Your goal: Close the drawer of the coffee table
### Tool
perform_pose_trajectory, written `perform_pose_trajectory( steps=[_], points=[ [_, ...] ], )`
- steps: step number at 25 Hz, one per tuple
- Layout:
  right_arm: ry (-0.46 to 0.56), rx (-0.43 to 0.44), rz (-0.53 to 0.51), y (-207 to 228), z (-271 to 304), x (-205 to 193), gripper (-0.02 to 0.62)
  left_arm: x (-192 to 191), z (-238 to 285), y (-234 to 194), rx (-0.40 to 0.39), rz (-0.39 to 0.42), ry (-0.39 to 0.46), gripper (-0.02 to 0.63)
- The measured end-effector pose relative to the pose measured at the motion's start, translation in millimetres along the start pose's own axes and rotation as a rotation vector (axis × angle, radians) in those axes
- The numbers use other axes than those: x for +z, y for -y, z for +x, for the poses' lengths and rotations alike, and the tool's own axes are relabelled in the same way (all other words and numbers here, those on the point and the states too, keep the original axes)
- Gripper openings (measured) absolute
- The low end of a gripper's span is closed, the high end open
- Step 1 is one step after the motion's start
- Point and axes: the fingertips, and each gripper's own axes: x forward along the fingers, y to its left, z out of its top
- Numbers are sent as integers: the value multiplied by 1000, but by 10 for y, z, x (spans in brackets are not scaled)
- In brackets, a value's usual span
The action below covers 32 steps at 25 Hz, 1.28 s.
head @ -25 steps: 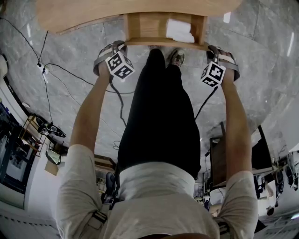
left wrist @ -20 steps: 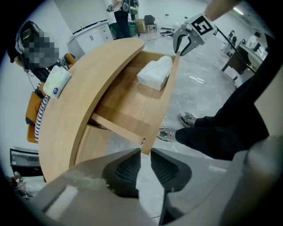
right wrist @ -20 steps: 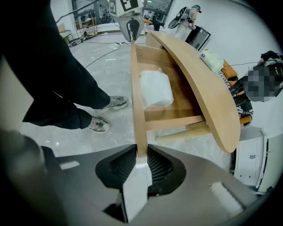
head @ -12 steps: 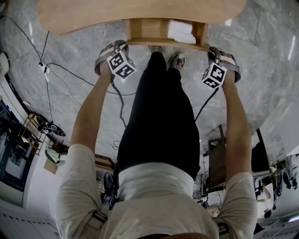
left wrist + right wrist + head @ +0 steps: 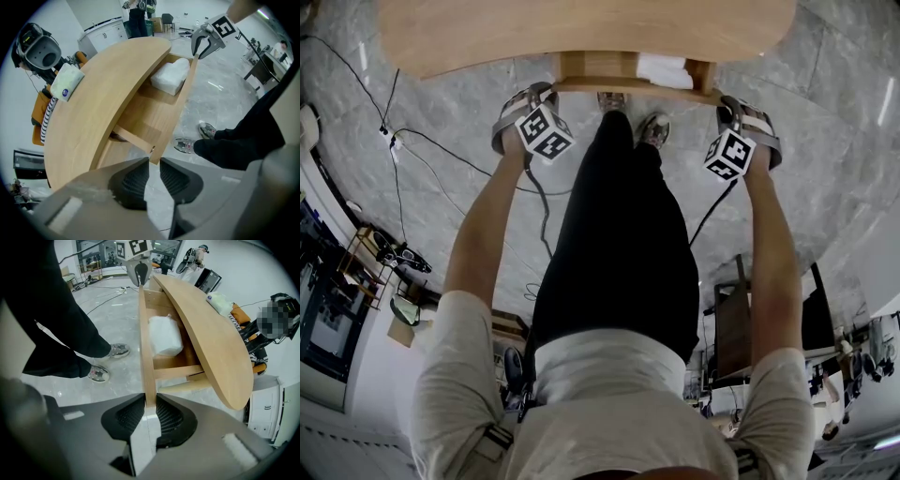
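The wooden coffee table (image 5: 581, 33) lies at the top of the head view, its drawer partly pulled out beneath the top. The drawer's front board (image 5: 628, 87) runs between my two grippers. My left gripper (image 5: 539, 94) is shut on the board's left end; in the left gripper view only the board's corner (image 5: 153, 152) sits between the jaw tips (image 5: 154, 164). My right gripper (image 5: 727, 101) is shut on the right end, the board's edge (image 5: 147, 357) squeezed between its pads (image 5: 150, 406). A white package (image 5: 664, 70) (image 5: 171, 77) (image 5: 165, 336) lies inside the drawer.
The person's black-trousered legs (image 5: 619, 225) and shoes (image 5: 654, 114) stand between the grippers, close to the drawer front. Cables (image 5: 422, 141) trail over the marble floor at the left. A tissue pack (image 5: 65, 80) rests on the table top. Dark furniture (image 5: 736, 323) stands at the right.
Both grippers have moved toward the table with the front board, and the drawer has slid further under the top. Less of the white package shows.
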Motion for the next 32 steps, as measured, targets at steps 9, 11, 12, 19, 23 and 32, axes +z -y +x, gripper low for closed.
perform_pose_trajectory(
  steps=[9, 11, 12, 19, 23, 32],
  points=[
    [2, -30, 14, 297, 59, 36, 84, 92, 75, -238, 43, -95, -8, 98],
    [5, -40, 18, 337, 83, 58, 84, 106, 97, -297, 51, -117, -10, 98],
    [7, -46, 21, 361, 91, 63, 84, 122, 94, -325, 53, -127, -8, 99],
    [10, -93, 42, 532, 95, 70, 87, 203, 87, -462, 84, -196, 12, 100],
    [11, -122, 57, 643, 119, 70, 89, 252, 102, -542, 97, -282, 25, 98],
    [33, -203, 284, 747, 100, 89, 157, 211, 77, -555, 117, -682, 56, 92]
  ],
)
